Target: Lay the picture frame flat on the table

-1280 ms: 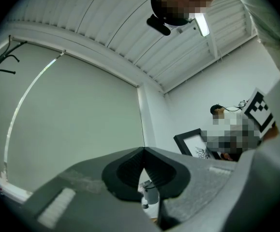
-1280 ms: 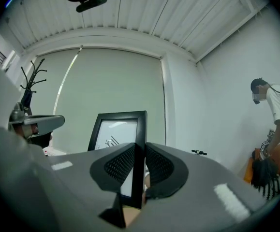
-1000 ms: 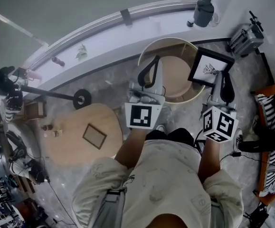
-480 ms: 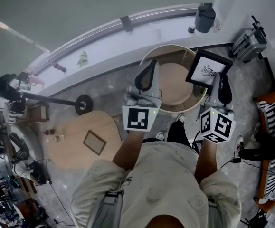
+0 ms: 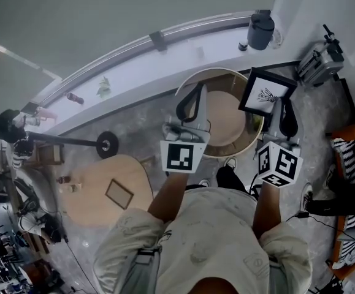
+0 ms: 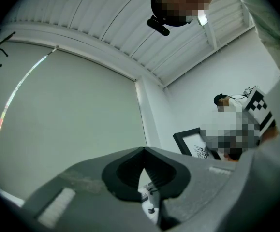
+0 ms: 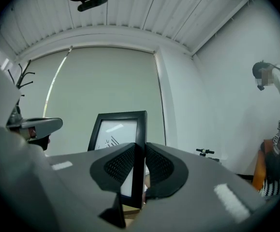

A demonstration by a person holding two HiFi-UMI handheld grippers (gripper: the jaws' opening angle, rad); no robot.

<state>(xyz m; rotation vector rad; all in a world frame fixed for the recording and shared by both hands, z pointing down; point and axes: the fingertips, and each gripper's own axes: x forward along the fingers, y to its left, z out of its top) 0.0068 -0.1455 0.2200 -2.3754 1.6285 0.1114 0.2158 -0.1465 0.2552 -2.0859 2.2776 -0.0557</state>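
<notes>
A black picture frame (image 5: 266, 90) with a white print is clamped by its edge in my right gripper (image 5: 281, 112) and held upright over the right rim of the round wooden table (image 5: 197, 78). In the right gripper view both pads press on the picture frame (image 7: 118, 129) at the right gripper (image 7: 140, 163). My left gripper (image 5: 191, 100) hovers over the table's left part. Its pads meet with nothing between them at the left gripper (image 6: 143, 166). The picture frame (image 6: 190, 141) shows to its right.
A low oval wooden table (image 5: 85, 195) at the lower left carries a small frame (image 5: 119, 193). A grey bin (image 5: 261, 29) stands on the white ledge beyond the round table. A metal case (image 5: 317, 52) and a striped chair (image 5: 349, 146) are at the right. A round-based stand (image 5: 106, 144) lies left.
The person has stepped toward the round table. Both grippers now reach farther over it, and the right one still carries the frame.
</notes>
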